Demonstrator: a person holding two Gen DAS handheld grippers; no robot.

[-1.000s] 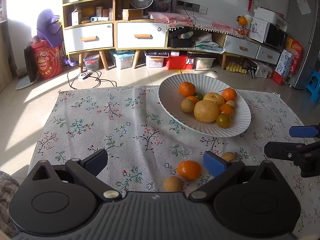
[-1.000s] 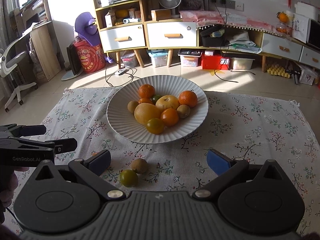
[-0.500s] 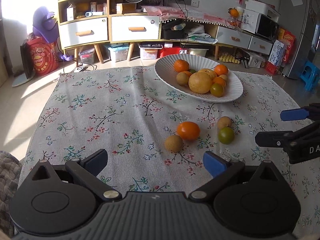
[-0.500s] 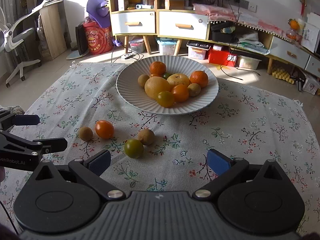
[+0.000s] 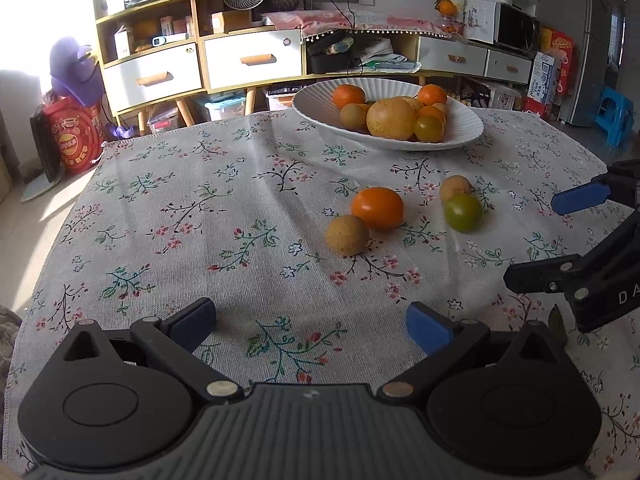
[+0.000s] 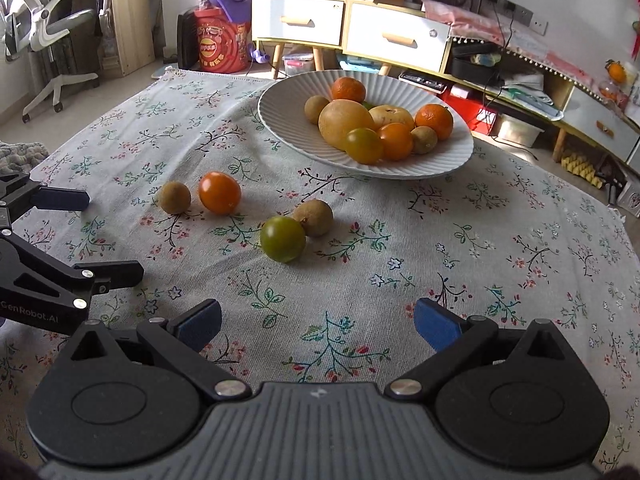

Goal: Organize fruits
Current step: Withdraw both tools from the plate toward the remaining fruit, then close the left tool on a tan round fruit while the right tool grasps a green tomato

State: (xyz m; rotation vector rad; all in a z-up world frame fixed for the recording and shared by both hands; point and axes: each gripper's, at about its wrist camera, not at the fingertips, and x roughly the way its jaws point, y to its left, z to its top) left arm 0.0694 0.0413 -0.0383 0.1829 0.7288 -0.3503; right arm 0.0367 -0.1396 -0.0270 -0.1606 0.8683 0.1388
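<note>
A white ribbed bowl (image 5: 312, 104) (image 6: 280, 96) at the far side of the floral cloth holds several oranges, a big yellow fruit and small brown ones. Loose on the cloth lie an orange fruit (image 5: 378, 207) (image 6: 219, 193), a brown one (image 5: 347, 235) (image 6: 174, 197), a green one (image 5: 462, 212) (image 6: 283, 238) and a second brown one (image 5: 455, 187) (image 6: 314, 217). My left gripper (image 5: 311, 323) hangs open and empty low over the cloth, short of the fruit. Also open and empty, my right gripper (image 6: 317, 322) sits in front of the green fruit.
The floral cloth (image 5: 200, 216) covers a low table whose left edge (image 5: 60, 232) is near. Behind stand wooden drawer cabinets (image 5: 248, 60), storage boxes and a red bucket (image 5: 74, 140). An office chair (image 6: 52, 40) stands far left in the right wrist view.
Both grippers have pulled back and dropped lower toward the cloth, so the bowl now looks farther and flatter. The loose fruit, half hidden a second ago, now lies in full view ahead.
</note>
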